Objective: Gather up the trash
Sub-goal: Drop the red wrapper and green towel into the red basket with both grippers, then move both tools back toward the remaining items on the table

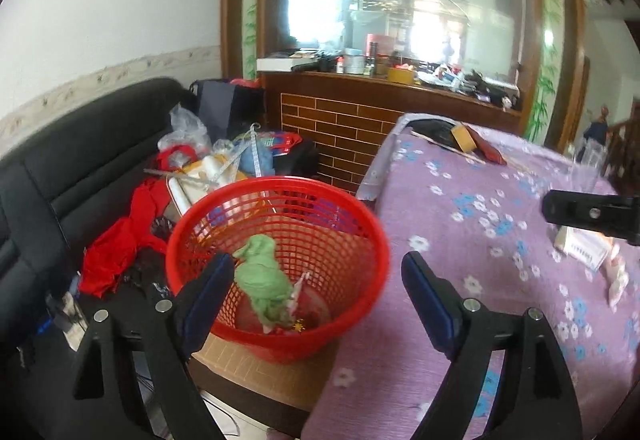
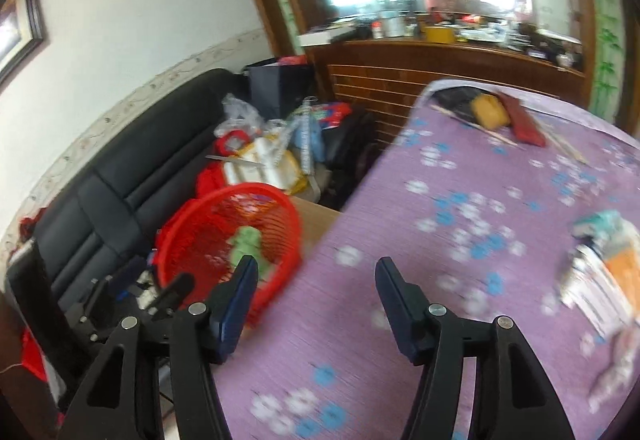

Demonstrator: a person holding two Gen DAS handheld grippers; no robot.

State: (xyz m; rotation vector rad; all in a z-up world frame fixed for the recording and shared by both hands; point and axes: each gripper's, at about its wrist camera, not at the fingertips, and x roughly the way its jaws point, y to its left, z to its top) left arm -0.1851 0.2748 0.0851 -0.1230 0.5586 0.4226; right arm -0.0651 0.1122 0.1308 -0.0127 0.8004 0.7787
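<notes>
Purple cloth with blue and white flowers covered the surface (image 1: 460,200), and a black sofa (image 1: 72,168) piled with clutter stood against the far left wall. At the left edge of the surface, on a low wooden stand, sat the red mesh basket (image 1: 352,240), with a crumpled green wad (image 1: 260,276) and some smaller scraps already lying inside it. The left gripper (image 1: 318,282) hung over the near rim of the basket, its fingers spread wide apart with nothing between them. The right gripper (image 2: 316,288) was above the cloth just right of the basket, fingers also open and empty. At the right side of the surface lay the remaining trash, a heap of paper packets and wrappers (image 2: 600,288), blurred in the right wrist view. I judged these to be light, thin and easy to crush, perhaps a little slippery against the cloth. A good hold would probably be across a raised edge or fold, so that the fingers pinch the wrapper and not the cloth under it.
</notes>
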